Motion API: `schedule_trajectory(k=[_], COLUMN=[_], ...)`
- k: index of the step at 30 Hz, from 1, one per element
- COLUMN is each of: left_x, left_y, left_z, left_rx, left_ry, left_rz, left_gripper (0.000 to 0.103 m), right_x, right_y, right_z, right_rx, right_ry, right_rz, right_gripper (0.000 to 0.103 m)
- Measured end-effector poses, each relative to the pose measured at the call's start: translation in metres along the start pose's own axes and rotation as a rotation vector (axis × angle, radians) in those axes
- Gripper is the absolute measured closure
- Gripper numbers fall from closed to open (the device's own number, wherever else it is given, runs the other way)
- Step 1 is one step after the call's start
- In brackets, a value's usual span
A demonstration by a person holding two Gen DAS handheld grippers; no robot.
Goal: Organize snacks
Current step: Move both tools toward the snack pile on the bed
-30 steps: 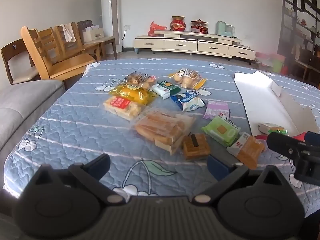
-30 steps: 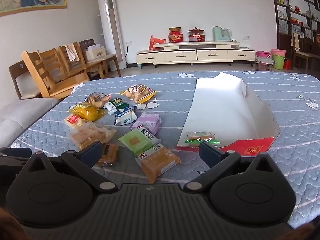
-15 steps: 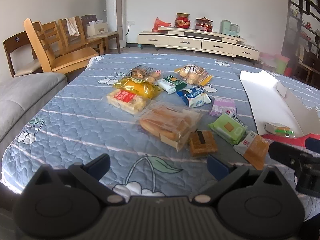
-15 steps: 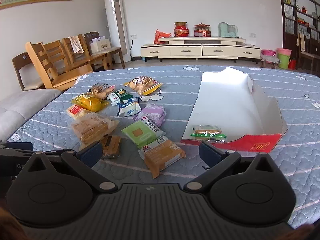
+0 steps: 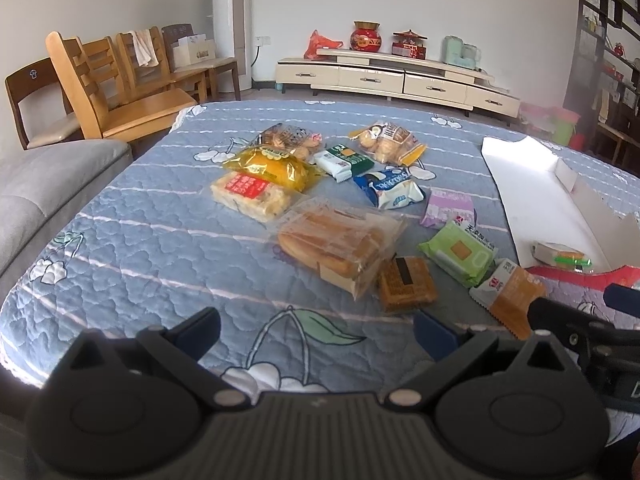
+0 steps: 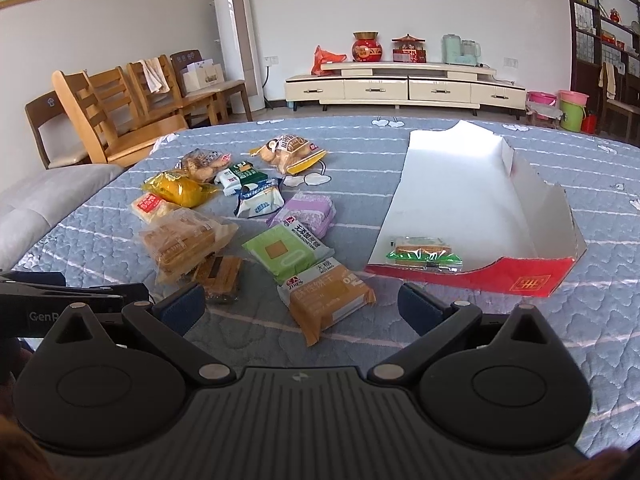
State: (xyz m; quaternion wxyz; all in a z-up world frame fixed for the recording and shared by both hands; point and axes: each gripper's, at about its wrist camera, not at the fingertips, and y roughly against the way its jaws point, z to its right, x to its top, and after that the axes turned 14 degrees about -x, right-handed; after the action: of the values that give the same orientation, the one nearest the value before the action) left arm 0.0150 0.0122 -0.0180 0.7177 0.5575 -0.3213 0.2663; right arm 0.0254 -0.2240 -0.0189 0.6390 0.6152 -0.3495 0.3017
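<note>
Both grippers hover low over the quilted table [image 6: 520,184], side by side, pointing across it. Left gripper [image 5: 316,330]: jaws wide apart, holding nothing. Right gripper [image 6: 302,304]: same, orange biscuit packet [image 6: 328,298] lying between its fingers (no contact visible). Snack packets [image 5: 340,244] lie clustered mid-table; one green-wrapped snack [image 6: 424,254] sits in the white cardboard tray [image 6: 460,184].

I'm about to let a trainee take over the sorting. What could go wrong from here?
The orange biscuit pack overlaps the green pack, so grabbing it with the open right tool may drag both. The box has low, torn walls; dropped snacks could slide out. The bread bag looks soft and might crush.
</note>
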Motion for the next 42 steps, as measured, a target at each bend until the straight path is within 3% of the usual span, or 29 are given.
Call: schedule_trajectory(k=[32,42], left_x=[-0.004,-0.003], left_y=[-0.019,-0.036], left_z=[0.008,0.027], left_rx=[-0.063,-0.200], left_ry=[0.006,-0.009], left_rz=[-0.050,-0.017], left_gripper=[0.001,0.002], right_x=[-0.005,-0.003], right_y=[-0.015,-0.010], right_z=[0.005,0.024], right_rx=[-0.016,-0.076], right_ry=[-0.010,-0.036], right_rz=[-0.047,-0.009], right_gripper=[0.000,0.000])
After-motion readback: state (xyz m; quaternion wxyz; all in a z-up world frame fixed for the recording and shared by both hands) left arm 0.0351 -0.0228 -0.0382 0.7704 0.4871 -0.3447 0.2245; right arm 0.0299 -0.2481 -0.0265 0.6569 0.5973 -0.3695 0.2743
